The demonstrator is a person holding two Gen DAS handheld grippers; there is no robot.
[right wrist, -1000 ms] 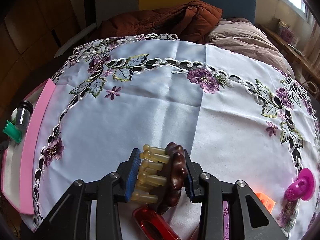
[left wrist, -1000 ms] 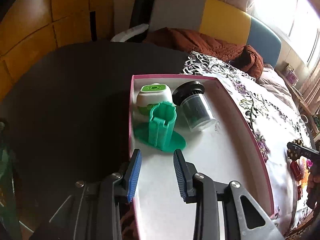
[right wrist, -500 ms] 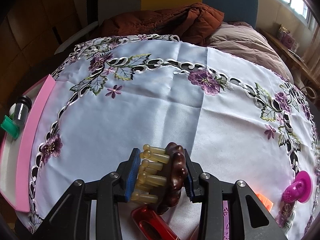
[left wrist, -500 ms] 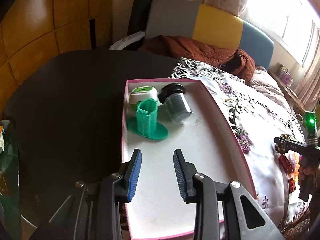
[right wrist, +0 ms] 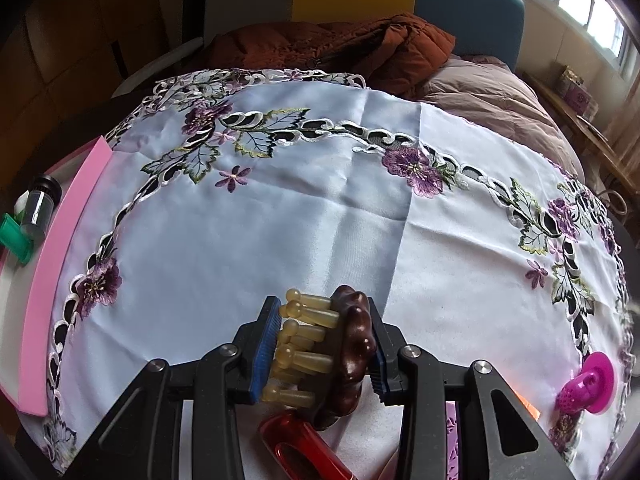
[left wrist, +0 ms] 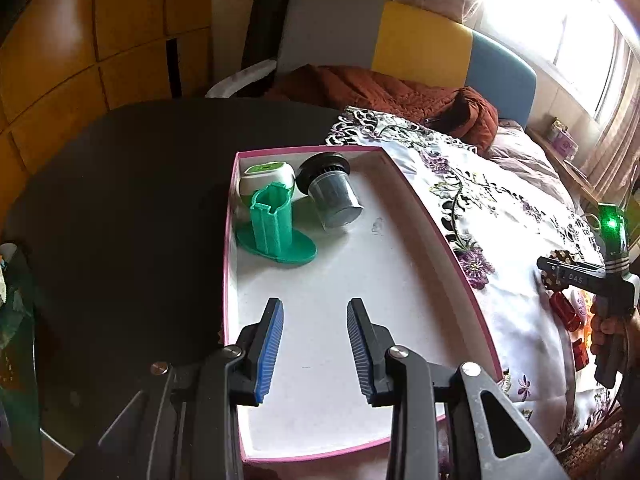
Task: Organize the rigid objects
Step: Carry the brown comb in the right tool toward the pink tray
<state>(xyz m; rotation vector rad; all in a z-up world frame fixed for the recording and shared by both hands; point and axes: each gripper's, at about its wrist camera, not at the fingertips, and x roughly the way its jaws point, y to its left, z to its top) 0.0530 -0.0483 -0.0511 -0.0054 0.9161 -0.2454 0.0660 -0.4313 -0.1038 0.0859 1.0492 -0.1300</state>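
Note:
A pink-rimmed white box (left wrist: 436,232) lies on the dark table. At its far end stand a green plastic holder (left wrist: 276,232) and a white-and-green case (left wrist: 266,176), with a black-lidded clear jar (left wrist: 332,196) on its side. My left gripper (left wrist: 315,308) hovers over the box's near half, open, with nothing between its blue pads. My right gripper (right wrist: 320,304) is shut on a brown wooden massager (right wrist: 352,344) with yellowish pegs, just above the embroidered cloth (right wrist: 320,200). From the left wrist view the right gripper (left wrist: 576,280) shows at the right edge, in a hand (left wrist: 604,328).
A red plastic piece (right wrist: 296,448) lies under the right gripper. A magenta round piece (right wrist: 588,384) sits at the cloth's right edge. The box's pink wall (right wrist: 60,264) borders the cloth on the left. A rust-coloured jacket (right wrist: 340,52) and a chair lie beyond the table.
The left gripper has drawn back and slightly up from the box's far end, so the whole box now shows. The right gripper keeps its grip and stays put.

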